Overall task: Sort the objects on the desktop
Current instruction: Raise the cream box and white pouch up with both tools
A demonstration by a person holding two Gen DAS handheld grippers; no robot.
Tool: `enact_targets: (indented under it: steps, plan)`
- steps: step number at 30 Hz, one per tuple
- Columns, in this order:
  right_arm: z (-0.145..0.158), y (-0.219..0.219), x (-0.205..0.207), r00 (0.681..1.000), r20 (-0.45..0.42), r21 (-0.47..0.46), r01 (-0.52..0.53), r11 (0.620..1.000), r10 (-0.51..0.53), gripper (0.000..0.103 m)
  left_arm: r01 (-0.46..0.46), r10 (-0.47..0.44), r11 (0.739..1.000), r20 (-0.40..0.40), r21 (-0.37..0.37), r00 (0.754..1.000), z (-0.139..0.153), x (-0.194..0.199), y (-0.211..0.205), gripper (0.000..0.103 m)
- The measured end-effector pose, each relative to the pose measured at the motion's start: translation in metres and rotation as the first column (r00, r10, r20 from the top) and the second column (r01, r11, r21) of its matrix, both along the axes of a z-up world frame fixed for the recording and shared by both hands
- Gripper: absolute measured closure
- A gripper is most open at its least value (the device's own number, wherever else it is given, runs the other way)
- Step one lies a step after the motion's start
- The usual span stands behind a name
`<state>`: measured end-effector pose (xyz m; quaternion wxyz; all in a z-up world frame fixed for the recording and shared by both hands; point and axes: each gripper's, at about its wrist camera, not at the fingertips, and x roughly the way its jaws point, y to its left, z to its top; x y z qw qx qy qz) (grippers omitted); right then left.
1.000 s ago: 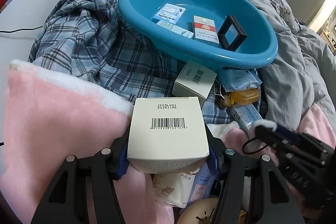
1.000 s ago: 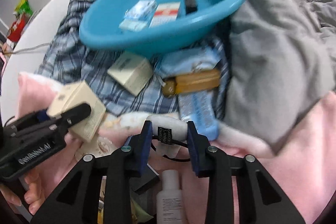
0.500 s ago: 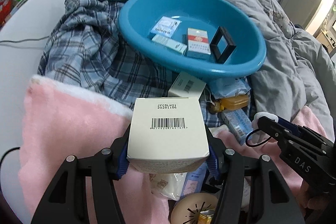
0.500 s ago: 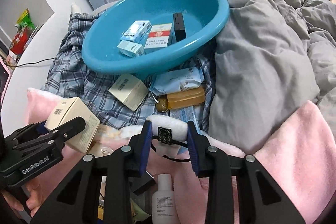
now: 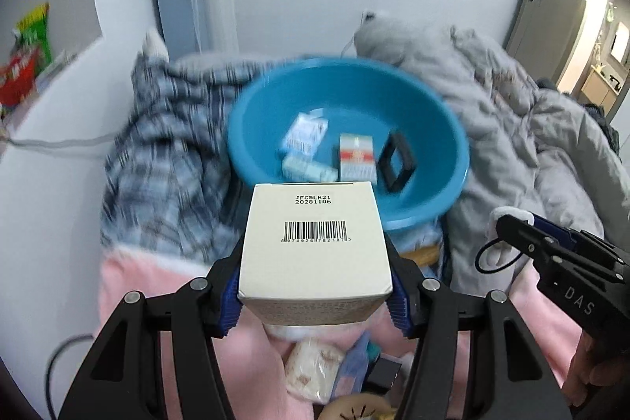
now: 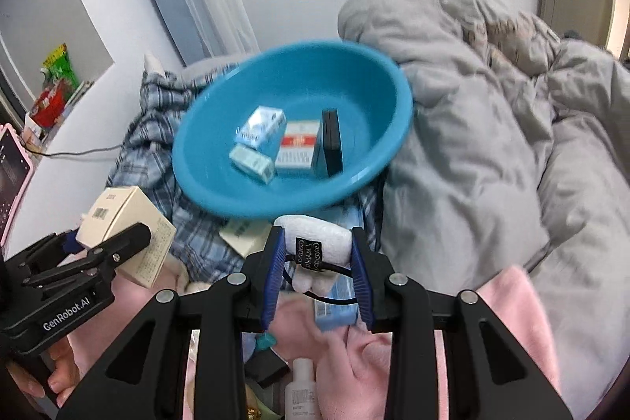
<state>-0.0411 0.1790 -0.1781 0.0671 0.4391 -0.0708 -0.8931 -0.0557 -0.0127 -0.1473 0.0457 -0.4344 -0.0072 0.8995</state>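
My left gripper (image 5: 315, 298) is shut on a cream box with a barcode (image 5: 315, 243), held up in front of the blue basin (image 5: 433, 128). The same cream box (image 6: 126, 227) shows at the left of the right wrist view. My right gripper (image 6: 317, 278) is shut on a small white fluffy item with a black label and a black loop (image 6: 315, 243). That white item (image 5: 508, 219) appears again at the right of the left wrist view. The basin (image 6: 354, 73) holds several small boxes (image 6: 297, 144) and a black square case (image 6: 330, 140).
A grey quilt (image 6: 492, 128) lies right of the basin and a plaid shirt (image 5: 165, 152) left of it. Pink fleece (image 5: 157, 294) covers the near side, with small bottles and packets (image 5: 311, 372) on it. A second cream box (image 6: 240, 235) and a blue packet (image 6: 334, 302) lie under the basin's front rim.
Both grippers have risen with their loads and tilted up. The basin now sits lower and farther in both views, and more wall shows above it.
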Motion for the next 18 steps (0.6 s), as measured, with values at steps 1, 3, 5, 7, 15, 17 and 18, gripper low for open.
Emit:
enact_targets:
  steps: [1, 3, 5, 7, 15, 17, 18]
  plan:
    - [0.007, 0.000, 0.000, 1.000, -0.016, 0.003, 0.000, 1.000, 0.000, 0.072, -0.013, 0.013, 1.000, -0.033, 0.005, 0.999, 0.010, 0.000, -0.001, 0.041]
    - [0.024, 0.000, -0.001, 0.998, -0.055, 0.013, -0.003, 1.000, 0.003, 0.072, -0.027, 0.029, 0.999, -0.076, 0.025, 0.997, 0.028, -0.001, -0.004, 0.041]
    - [0.043, -0.002, -0.002, 0.995, -0.094, 0.028, -0.015, 0.999, 0.017, 0.072, -0.026, 0.030, 0.999, -0.116, 0.033, 0.993, 0.046, -0.002, -0.005, 0.041]
    - [0.063, -0.004, -0.001, 0.989, -0.145, 0.047, -0.021, 0.999, 0.028, 0.072, -0.029, 0.032, 0.999, -0.168, 0.020, 0.985, 0.064, -0.001, -0.005, 0.041]
    - [0.138, -0.014, -0.002, 0.946, -0.321, 0.032, -0.027, 0.999, 0.036, 0.072, -0.086, 0.077, 0.996, -0.369, -0.008, 0.926, 0.129, 0.019, -0.006, 0.041]
    - [0.154, -0.020, -0.001, 0.930, -0.363, 0.049, -0.035, 0.998, 0.050, 0.072, -0.094, 0.086, 0.996, -0.407, 0.000, 0.909, 0.143, 0.023, -0.008, 0.041]
    - [0.162, -0.023, 0.000, 0.920, -0.388, 0.062, -0.036, 0.997, 0.057, 0.072, -0.094, 0.087, 0.996, -0.421, 0.003, 0.903, 0.149, 0.024, -0.008, 0.041]
